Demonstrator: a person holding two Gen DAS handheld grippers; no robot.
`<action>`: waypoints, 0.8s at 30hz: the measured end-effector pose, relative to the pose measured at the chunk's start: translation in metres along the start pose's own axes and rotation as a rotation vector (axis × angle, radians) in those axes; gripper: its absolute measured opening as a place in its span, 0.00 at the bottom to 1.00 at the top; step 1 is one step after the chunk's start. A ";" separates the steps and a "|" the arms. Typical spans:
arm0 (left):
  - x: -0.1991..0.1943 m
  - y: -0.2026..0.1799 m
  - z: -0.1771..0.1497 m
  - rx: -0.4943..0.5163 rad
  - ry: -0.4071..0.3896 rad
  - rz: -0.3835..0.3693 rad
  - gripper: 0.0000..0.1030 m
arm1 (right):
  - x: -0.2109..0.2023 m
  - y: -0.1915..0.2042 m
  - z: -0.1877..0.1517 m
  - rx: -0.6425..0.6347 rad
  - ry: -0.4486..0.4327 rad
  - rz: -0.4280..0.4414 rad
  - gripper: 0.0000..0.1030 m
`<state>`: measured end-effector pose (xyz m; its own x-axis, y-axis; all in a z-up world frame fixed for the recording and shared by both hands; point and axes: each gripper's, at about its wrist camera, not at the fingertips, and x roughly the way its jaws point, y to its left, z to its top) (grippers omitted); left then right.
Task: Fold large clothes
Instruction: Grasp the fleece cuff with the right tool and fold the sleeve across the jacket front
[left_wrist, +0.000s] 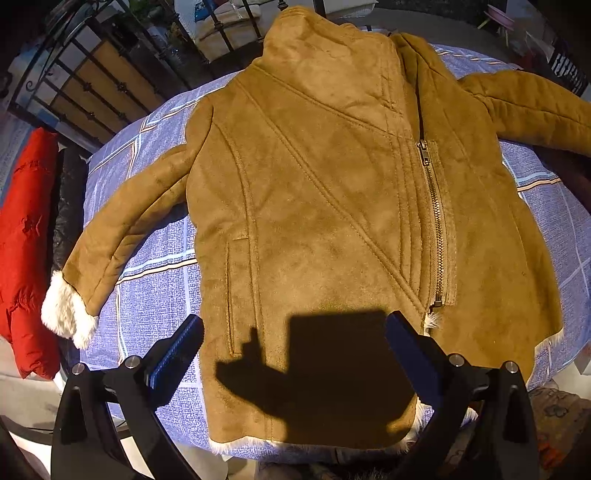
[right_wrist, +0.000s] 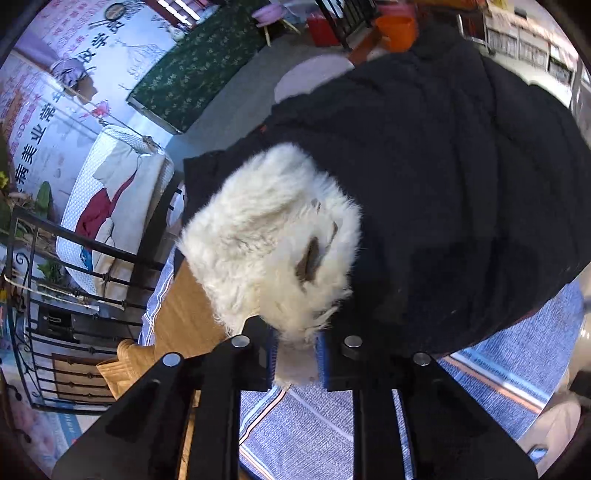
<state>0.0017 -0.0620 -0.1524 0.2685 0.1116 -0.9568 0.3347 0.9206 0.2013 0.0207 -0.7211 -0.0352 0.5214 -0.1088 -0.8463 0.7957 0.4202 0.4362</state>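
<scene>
Right hand-held gripper (right_wrist: 297, 360) clamped on fur cuff (right_wrist: 273, 236)

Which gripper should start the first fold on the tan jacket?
Right, probably. The right gripper is already shut on the white fur cuff of a sleeve, ready to carry it inward. The left gripper hangs open above the tan jacket hem, holding nothing.

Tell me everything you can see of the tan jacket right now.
The tan jacket looks like suede with white fleece lining showing at hem and cuffs. It lies front up, spread flat on the blue checked cloth, collar away from the camera, its slanted metal zipper closed. One sleeve slopes down to a fleece cuff. The right gripper is shut on the other fleece cuff. The left gripper hovers open over the hem.
</scene>
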 end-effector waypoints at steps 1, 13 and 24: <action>0.000 0.001 0.000 -0.002 -0.003 -0.001 0.94 | -0.005 0.005 -0.001 -0.018 -0.011 -0.002 0.14; 0.006 0.030 -0.001 -0.090 -0.010 -0.021 0.94 | -0.074 0.154 -0.042 -0.514 -0.151 0.048 0.12; 0.008 0.116 -0.015 -0.324 -0.010 0.040 0.94 | -0.062 0.372 -0.267 -1.252 -0.016 0.313 0.11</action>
<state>0.0289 0.0511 -0.1395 0.2854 0.1477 -0.9470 0.0190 0.9870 0.1597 0.2021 -0.3174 0.0985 0.6425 0.1400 -0.7534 -0.1848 0.9825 0.0250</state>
